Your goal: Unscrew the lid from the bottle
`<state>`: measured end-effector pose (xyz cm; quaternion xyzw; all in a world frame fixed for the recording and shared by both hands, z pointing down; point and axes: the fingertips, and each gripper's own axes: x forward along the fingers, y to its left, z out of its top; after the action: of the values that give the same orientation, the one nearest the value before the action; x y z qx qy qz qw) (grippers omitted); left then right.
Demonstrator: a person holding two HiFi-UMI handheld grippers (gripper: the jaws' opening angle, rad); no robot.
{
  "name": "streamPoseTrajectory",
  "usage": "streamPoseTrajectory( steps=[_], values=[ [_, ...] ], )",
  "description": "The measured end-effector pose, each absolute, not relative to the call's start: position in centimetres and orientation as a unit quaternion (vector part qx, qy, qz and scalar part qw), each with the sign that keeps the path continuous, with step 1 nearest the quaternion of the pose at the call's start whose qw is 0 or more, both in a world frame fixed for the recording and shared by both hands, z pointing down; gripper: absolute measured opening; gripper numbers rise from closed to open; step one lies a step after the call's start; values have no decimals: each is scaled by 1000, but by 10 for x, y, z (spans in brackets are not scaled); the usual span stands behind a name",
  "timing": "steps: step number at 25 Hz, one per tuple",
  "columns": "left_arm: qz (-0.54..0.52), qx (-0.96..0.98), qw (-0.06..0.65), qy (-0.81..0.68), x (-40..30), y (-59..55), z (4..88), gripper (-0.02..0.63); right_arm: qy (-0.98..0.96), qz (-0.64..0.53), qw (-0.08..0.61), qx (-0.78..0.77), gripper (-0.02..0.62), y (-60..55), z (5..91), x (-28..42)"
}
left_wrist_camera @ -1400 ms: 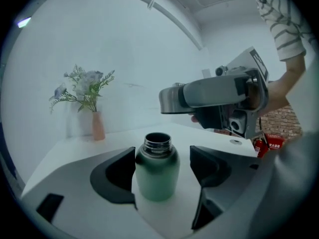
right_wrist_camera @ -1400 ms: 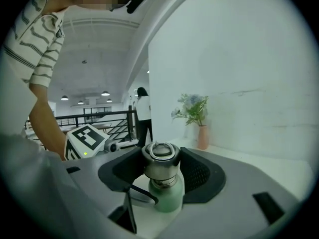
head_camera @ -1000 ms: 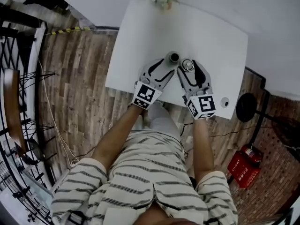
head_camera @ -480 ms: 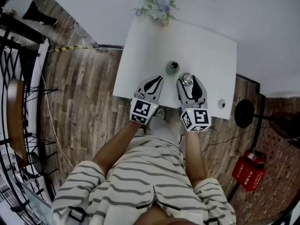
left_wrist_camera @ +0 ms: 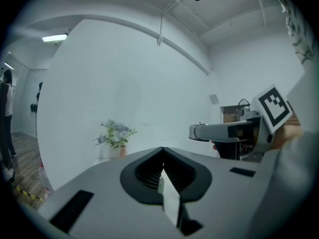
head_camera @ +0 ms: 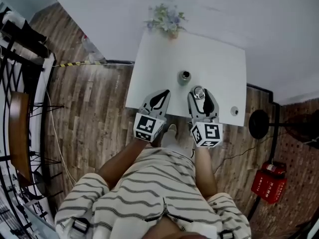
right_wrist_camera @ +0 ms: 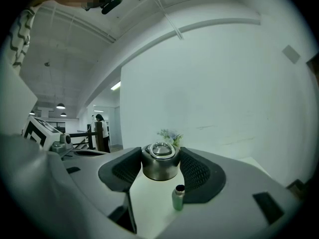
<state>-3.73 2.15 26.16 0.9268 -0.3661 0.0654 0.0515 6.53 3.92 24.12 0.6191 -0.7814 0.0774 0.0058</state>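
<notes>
On the white rectangular table (head_camera: 219, 59), near its middle:
- One small green-grey metal bottle (head_camera: 185, 76), upright, mouth open and uncapped. It stands apart from both tools, and in the right gripper view it shows low between the right tool's jaws but beyond them (right_wrist_camera: 178, 198).
- One round silver metal lid with a ring handle on top (head_camera: 199, 93), off the bottle and raised clear of the table top.

At the table's near edge:
- Right tool (head_camera: 200, 89), grey body with black ribbed pads, held about level. The jaws stand fairly wide and are clamped on the lid's two sides (right_wrist_camera: 160, 166).
- Left tool (head_camera: 162, 94), same make, beside the right tool and apart from it. Its jaws have just closed fully together (left_wrist_camera: 162, 171), with nothing between them.

At the table's far edge:
- One small posy of pale blue and white flowers in a pinkish pot (head_camera: 167, 19).

Near the table's right front corner:
- One small round grey item (head_camera: 234, 111), kind not clear.
</notes>
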Motion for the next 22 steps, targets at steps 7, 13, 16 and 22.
streamPoseTrajectory(
  steps=[7, 13, 16, 22],
  values=[
    [53, 929, 41, -364, -53, 39, 241, -2, -771, 70, 0, 633, 253, 59, 224, 57],
    [40, 929, 43, -366, -64, 52, 232, -2, -768, 60, -2, 638, 253, 78, 216, 47],
    [37, 930, 38, -364, -69, 60, 228, -2, -764, 54, -2, 643, 253, 86, 211, 45],
    [35, 933, 27, -358, -71, 67, 225, -2, -757, 50, 2, 651, 253, 90, 210, 44]
  ],
)
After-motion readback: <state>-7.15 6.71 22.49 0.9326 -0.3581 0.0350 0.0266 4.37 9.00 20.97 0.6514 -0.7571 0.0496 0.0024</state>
